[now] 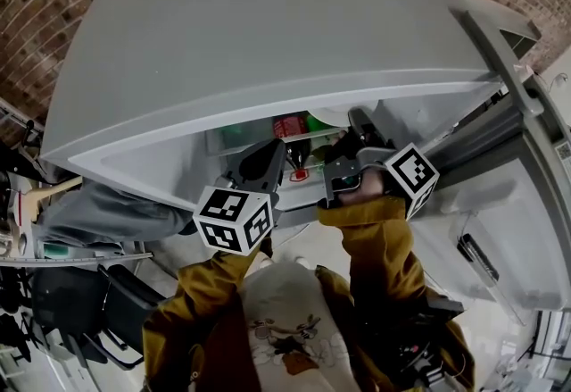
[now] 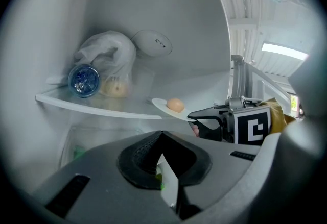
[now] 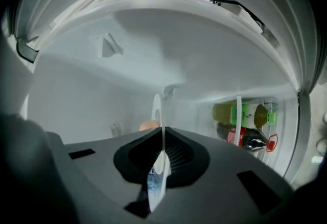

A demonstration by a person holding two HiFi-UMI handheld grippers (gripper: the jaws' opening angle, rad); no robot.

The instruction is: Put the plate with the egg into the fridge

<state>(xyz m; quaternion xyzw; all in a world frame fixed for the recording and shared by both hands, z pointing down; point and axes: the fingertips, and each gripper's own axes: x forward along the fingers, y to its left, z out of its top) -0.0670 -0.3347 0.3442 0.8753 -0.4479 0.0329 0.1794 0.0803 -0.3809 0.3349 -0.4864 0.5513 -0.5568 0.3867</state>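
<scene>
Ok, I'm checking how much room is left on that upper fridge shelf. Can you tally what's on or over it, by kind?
plate: 1
egg: 1
plastic bag: 1
blue bottle: 1
Total: 4

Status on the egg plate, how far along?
Done: the fridge is open, and the plate with the egg is inside, at the shelf edge.
In hand: the right tool is shut on the plate's rim; I can't tell if the plate rests on the shelf.
To do: set down, release, withdraw.
The left tool is shut and empty.
</scene>
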